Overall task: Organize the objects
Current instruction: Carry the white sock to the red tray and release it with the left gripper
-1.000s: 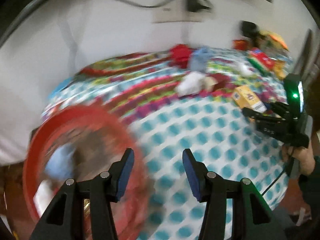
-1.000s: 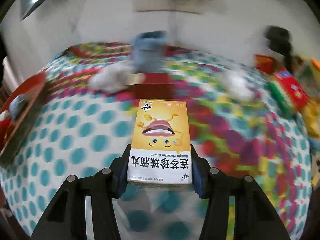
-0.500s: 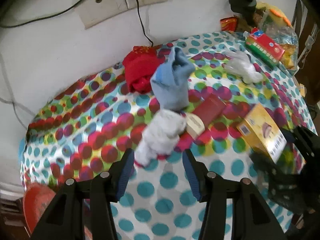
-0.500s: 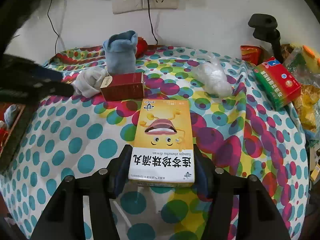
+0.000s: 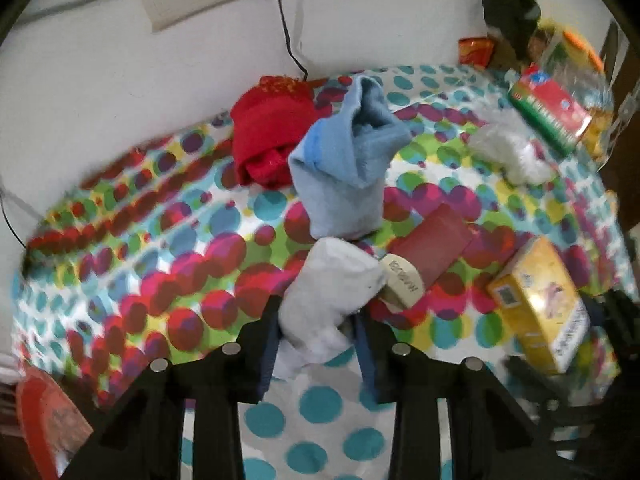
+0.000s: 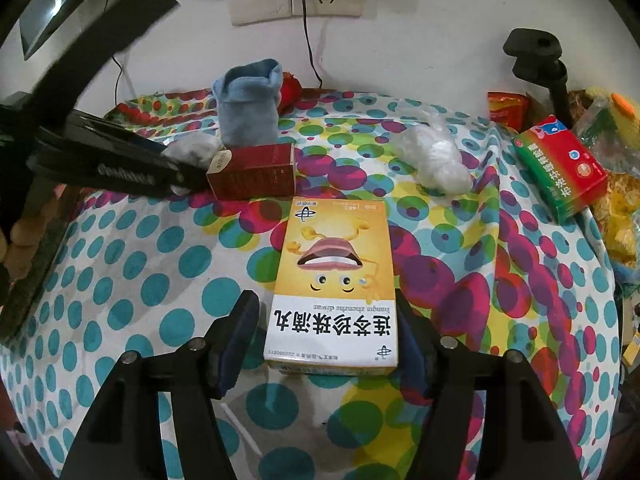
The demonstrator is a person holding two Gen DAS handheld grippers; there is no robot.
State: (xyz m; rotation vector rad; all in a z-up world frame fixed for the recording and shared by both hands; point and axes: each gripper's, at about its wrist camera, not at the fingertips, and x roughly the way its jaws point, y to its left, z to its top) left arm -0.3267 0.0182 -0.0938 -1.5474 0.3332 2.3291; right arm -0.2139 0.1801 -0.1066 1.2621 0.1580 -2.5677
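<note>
Between the left gripper's (image 5: 316, 338) pads the white sock (image 5: 332, 300) is now sitting, jaws closing onto it where a second ago they were hanging wide over the red basket (image 5: 44, 416). Sock is lying just beside the maroon box (image 5: 430, 246), touching its end. Right gripper (image 6: 326, 336) is opening around the yellow box (image 6: 336, 280), left pad already clear, box resting flat just in front of the maroon box. Judging: yellow box placed, sock pickup starting.

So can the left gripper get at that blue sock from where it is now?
Probably not directly. The left gripper is closing around the white sock, which lies between it and the blue sock standing just beyond; the white one would have to be moved away first.
</note>
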